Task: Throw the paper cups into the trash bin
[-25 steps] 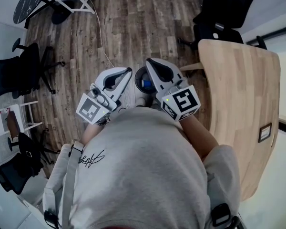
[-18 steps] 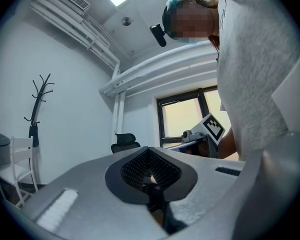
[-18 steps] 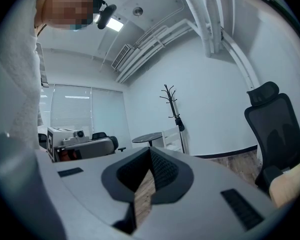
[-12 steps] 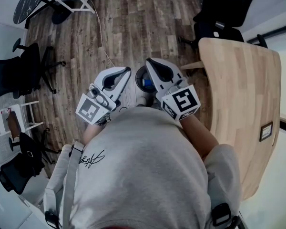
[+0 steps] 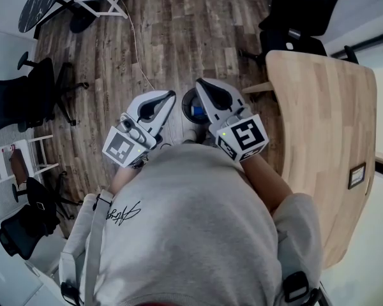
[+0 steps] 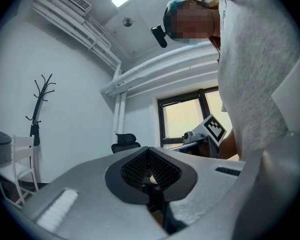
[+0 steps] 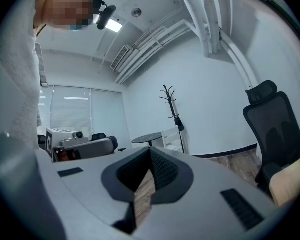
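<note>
My left claw (image 5: 171, 95) and right claw (image 5: 200, 82) are both pinched closed and empty above the floor's trash bin (image 5: 187, 106). No paper cup shows; reaching with closed claws would likely knock one over.

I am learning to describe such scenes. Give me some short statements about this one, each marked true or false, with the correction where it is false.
1. The jaws of the left gripper and of the right gripper are both closed. True.
2. The right gripper holds a paper cup. False: nothing is between its jaws.
3. In the head view, the trash bin stands on the floor between the two grippers. True.
4. Several paper cups stand on the wooden table. False: no cup shows on the visible part of its top.
5. The coat rack lies flat on the floor. False: it stands upright by the white wall.
</note>
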Motion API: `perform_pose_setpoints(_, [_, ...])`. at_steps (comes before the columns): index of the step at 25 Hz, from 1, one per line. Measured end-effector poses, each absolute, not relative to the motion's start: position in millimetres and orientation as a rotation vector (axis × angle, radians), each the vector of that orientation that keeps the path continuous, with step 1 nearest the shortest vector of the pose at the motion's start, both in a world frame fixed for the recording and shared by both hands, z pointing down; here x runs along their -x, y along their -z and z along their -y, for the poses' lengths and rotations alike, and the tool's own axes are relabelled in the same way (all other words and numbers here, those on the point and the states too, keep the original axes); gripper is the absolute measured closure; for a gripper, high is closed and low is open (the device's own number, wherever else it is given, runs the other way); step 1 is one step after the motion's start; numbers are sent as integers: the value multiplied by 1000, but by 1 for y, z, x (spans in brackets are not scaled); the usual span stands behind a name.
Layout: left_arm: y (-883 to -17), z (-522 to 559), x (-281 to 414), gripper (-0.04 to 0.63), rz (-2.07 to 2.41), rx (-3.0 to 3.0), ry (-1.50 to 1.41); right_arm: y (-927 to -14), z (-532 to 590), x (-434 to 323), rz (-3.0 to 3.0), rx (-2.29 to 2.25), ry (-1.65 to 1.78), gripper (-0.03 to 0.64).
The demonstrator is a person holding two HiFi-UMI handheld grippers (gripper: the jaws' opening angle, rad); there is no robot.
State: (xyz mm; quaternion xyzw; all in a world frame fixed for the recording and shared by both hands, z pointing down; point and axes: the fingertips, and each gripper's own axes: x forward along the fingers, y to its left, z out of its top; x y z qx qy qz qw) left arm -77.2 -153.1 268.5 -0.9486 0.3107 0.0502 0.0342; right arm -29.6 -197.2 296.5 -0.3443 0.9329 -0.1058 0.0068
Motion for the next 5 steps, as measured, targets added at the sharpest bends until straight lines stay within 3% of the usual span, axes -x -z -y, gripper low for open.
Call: perform_pose_setpoints(5, [-267, 152, 77, 592, -949, 2910, -174, -299, 196, 30, -2918, 1079, 348, 607])
